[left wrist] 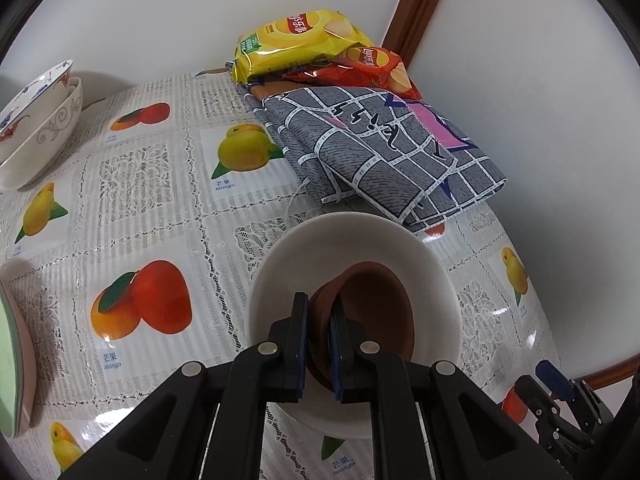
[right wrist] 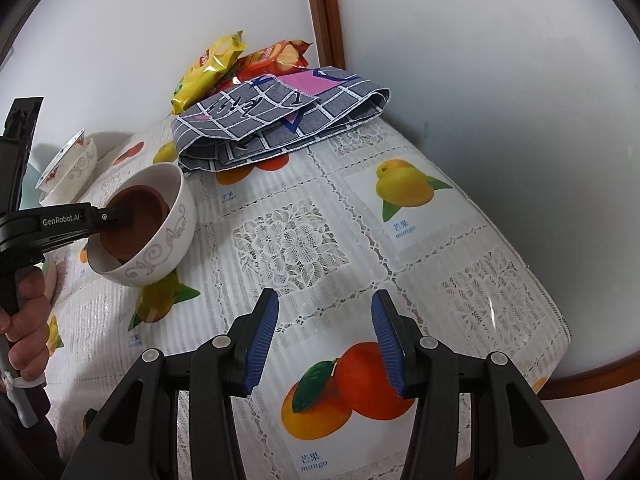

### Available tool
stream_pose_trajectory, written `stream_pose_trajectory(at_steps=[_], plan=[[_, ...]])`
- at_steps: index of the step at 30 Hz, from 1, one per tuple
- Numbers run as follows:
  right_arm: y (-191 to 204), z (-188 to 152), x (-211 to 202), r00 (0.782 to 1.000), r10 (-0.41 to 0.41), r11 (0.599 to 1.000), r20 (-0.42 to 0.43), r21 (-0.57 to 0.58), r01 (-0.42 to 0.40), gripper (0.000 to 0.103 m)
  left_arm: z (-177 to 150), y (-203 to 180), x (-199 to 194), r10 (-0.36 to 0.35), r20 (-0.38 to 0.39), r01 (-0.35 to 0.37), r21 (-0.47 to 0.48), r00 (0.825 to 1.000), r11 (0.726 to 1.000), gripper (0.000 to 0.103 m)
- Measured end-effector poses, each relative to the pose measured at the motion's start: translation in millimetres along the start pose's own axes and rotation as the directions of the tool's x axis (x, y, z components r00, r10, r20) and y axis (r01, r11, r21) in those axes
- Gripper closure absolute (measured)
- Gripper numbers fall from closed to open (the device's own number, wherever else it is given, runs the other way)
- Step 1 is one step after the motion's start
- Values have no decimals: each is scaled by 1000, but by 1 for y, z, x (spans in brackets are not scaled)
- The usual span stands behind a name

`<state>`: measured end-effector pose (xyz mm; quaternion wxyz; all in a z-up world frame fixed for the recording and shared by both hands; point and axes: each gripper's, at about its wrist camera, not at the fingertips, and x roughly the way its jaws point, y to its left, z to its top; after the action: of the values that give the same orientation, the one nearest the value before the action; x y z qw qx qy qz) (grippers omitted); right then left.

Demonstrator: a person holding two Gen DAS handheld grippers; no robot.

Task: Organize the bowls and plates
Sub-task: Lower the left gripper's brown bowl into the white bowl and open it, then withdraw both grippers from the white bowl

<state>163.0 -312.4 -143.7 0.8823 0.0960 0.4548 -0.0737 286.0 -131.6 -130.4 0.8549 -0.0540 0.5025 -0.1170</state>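
The left gripper (left wrist: 319, 344) was pinching the near rim of a small brown bowl (left wrist: 372, 312), one finger inside and one outside, its jaws nearly pressed together on the thin wall. That brown bowl sat tilted inside a larger white bowl (left wrist: 424, 264) with a grey scroll pattern, which rested on the tablecloth (left wrist: 160, 208) printed with mangoes. From the right-hand view the white bowl (right wrist: 168, 236) looked tipped towards the gripper, though I could not tell whether it was lifted clear of the cloth.

The right gripper (right wrist: 325, 344) hung spread and empty over the cloth, well apart from any dish. The hand (right wrist: 26, 312) holding the left tool showed at the edge of that view.

Two more bowls (left wrist: 44, 120), already nested, stood at the far left near the wall, and a stack of plates (left wrist: 18, 344) peeked in at the left edge. Crisp packets (left wrist: 300, 40) and a folded grey cloth (left wrist: 380, 140) lay at the back.

The step in hand seemed to be nesting the brown bowl into the white one. Next, I judged, the left jaws would need to let go once the brown bowl sat flat, and then the pair could be carried towards the other bowls.
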Motion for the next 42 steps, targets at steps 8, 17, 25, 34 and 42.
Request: stream_pose_trajectory(at_steps=[8, 17, 25, 34, 42], plan=[[10, -2, -6, 1000, 3, 999, 6, -39, -3, 53, -5, -5, -2, 5, -36, -3, 39, 999, 999, 83], [16, -5, -22, 999, 1, 1000, 35, -26, 0, 47, -11, -8, -32, 37, 12, -38, 76, 999, 996, 65], [25, -6, -43, 997, -35, 999, 70, -13, 36, 36, -22, -6, -69, 80, 70, -87, 105, 994, 991, 48], [49, -15, -72, 992, -66, 996, 106, -49, 71, 23, -41, 4, -111, 105, 126, -116, 81, 986, 990, 34], [82, -35, -102, 981, -49, 987, 186, -141, 76, 23, -59, 10, -142, 71, 179, -87, 83, 981, 993, 33]])
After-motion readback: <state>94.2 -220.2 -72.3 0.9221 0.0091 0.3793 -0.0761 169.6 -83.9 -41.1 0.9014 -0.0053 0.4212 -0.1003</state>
